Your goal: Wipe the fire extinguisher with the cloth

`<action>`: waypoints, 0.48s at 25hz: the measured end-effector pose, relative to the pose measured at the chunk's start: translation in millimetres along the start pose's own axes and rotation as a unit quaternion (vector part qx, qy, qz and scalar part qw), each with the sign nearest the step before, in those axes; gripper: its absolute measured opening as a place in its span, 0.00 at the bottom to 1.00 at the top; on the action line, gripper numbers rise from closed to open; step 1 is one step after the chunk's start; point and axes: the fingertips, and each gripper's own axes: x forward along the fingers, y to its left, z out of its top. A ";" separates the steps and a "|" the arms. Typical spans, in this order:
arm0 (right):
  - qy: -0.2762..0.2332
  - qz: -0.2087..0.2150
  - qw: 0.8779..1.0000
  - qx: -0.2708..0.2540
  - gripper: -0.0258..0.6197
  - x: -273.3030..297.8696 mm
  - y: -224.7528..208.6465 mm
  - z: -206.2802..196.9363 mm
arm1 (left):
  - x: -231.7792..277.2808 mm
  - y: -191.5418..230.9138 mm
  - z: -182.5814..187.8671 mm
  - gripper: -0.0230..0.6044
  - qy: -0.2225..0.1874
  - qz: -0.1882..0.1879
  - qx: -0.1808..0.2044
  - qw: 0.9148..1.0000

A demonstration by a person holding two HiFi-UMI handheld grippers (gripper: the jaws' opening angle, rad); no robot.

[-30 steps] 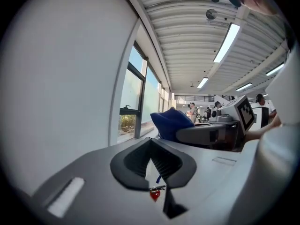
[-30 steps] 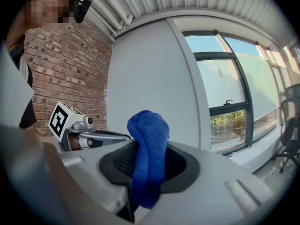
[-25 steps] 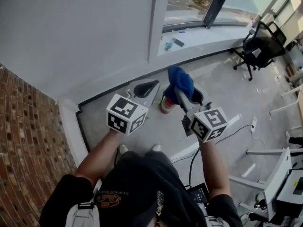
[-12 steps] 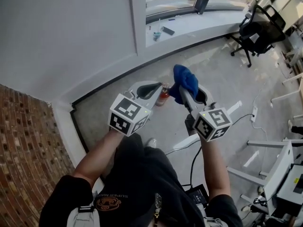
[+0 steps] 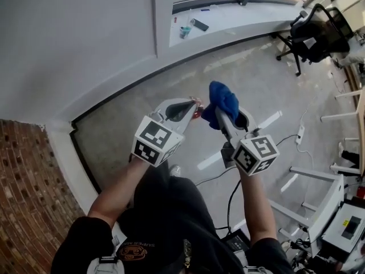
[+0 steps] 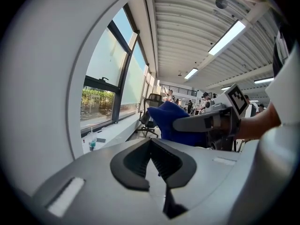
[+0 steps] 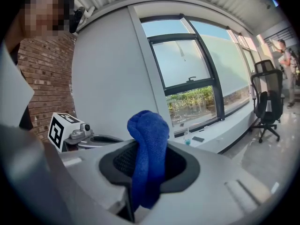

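Observation:
In the head view, the red fire extinguisher (image 5: 197, 108) stands on the floor, showing only as a small patch between the two gripper tips. My left gripper (image 5: 183, 108) is shut and empty, its tip just left of the extinguisher and covering most of it. My right gripper (image 5: 220, 113) is shut on a bunched blue cloth (image 5: 222, 101) that sticks out just right of the extinguisher. The right gripper view shows the cloth (image 7: 147, 146) pinched between the jaws. In the left gripper view, the cloth (image 6: 169, 120) hangs ahead to the right.
A white wall and a window sill bearing a cup (image 5: 183, 31) and a dark flat object (image 5: 199, 24) lie ahead. A black office chair (image 5: 311, 36) stands at the upper right. A brick wall (image 5: 23, 181) is at the left. Cables (image 5: 285, 142) and white table frames (image 5: 328, 210) are on the right.
Both grippers have moved forward and down towards the extinguisher, which is now mostly hidden behind the left gripper's tip. The cloth stays in the right gripper.

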 end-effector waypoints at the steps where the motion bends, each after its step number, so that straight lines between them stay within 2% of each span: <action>1: 0.003 -0.001 1.000 0.000 0.21 11.2 -5.1 -6.6 | 6.8 10.2 -7.5 0.05 -0.003 -0.001 -0.001 1.000; 3: 0.003 0.000 1.000 -0.003 0.21 35.0 -15.0 -21.0 | 18.8 31.4 -23.4 0.07 -0.011 -0.004 0.003 1.000; 6: -0.001 -0.002 1.000 -0.009 0.21 60.3 -31.6 -43.2 | 37.3 52.7 -47.7 0.16 -0.021 -0.012 0.010 1.000; 12: -0.025 0.019 0.999 -0.026 0.21 69.0 -58.2 -107.8 | 66.6 54.6 -115.1 0.23 -0.039 -0.003 0.041 0.998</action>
